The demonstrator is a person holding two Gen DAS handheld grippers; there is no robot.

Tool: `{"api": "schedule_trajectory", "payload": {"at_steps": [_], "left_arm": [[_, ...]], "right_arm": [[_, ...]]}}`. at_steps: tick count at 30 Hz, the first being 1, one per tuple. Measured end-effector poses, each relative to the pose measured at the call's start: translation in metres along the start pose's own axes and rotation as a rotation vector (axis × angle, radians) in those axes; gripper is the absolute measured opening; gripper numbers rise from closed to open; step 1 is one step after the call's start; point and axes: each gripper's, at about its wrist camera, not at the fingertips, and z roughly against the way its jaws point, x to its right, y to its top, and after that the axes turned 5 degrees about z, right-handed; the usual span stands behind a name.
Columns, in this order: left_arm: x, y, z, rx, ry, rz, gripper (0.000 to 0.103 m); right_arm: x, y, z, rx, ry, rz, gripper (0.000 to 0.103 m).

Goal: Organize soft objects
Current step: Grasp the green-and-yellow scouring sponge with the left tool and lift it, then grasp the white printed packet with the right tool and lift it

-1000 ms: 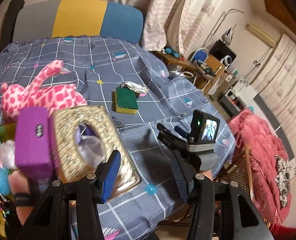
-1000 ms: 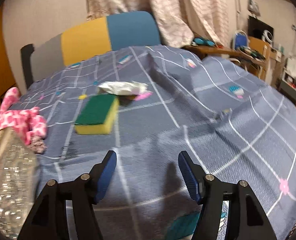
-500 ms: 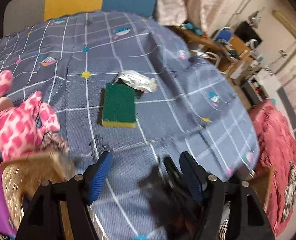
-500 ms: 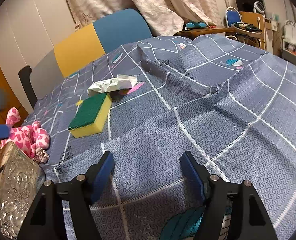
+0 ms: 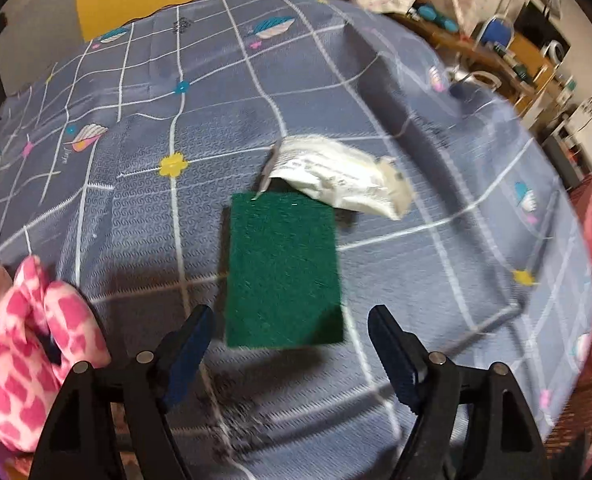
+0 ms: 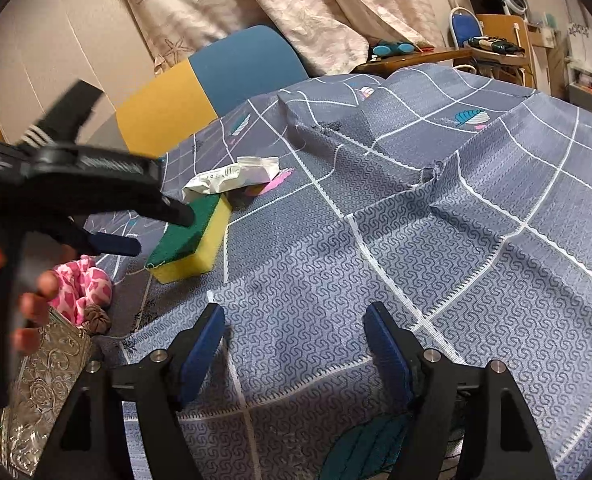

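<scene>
Green-topped yellow rectangular sponge [image 5: 282, 270] lies at twelve o'clock of my left gripper [image 5: 288, 340], jaws opening, nothing between; I should straddle its long sides squarely before squeezing.

Warm dim indoor light I see, soft shadow under the sponge [image 5: 282, 268], motion blur in my left view, fisheye bending, dark corners.

Lying on a grey-blue checked tablecloth [image 5: 376, 92]: a green-topped yellow sponge [image 5: 282, 270] at centre, a crumpled white packet [image 5: 338, 176] touching its far corner. Sitting at the left edge: a pink spotted plush toy [image 5: 20, 356], beside an embossed metallic box [image 6: 44, 384].
</scene>
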Motion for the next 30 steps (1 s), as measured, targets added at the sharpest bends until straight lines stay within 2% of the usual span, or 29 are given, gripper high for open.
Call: {"api": "schedule_trajectory", "payload": {"at_steps": [3,6,7,8,11,13,18,25,30], "left_arm": [[0.000,0.003,-0.013,-0.021,0.021,-0.008,0.081],[-0.003,0.003,-0.018,-0.019,0.006,0.006,0.079],[-0.004,0.002,-0.019,-0.027,-0.009,0.017,0.071],[-0.005,0.000,-0.020,-0.034,-0.030,0.025,0.070],[-0.002,-0.003,-0.018,-0.029,-0.019,-0.002,0.069],[-0.004,-0.005,-0.014,-0.033,-0.026,0.017,0.069],[-0.004,-0.020,0.009,-0.011,-0.048,0.041,0.069],[0.004,-0.045,0.059,0.068,-0.157,0.003,0.069],[-0.002,-0.061,0.086,0.121,-0.198,-0.006,0.069]], "right_arm": [[0.000,0.000,0.000,0.003,0.003,-0.002,0.074],[0.000,-0.001,0.001,0.004,0.005,-0.004,0.074],[0.000,-0.001,0.001,0.004,0.005,-0.004,0.074],[0.000,-0.001,0.000,0.004,0.004,-0.004,0.074],[-0.001,-0.001,0.001,0.005,0.003,-0.002,0.074],[-0.001,-0.002,0.002,0.006,0.004,-0.004,0.074],[-0.001,-0.001,0.001,0.006,0.002,-0.004,0.074],[-0.002,-0.001,-0.001,-0.001,-0.006,0.003,0.074],[-0.004,0.001,-0.003,-0.009,-0.016,0.013,0.074]]}}
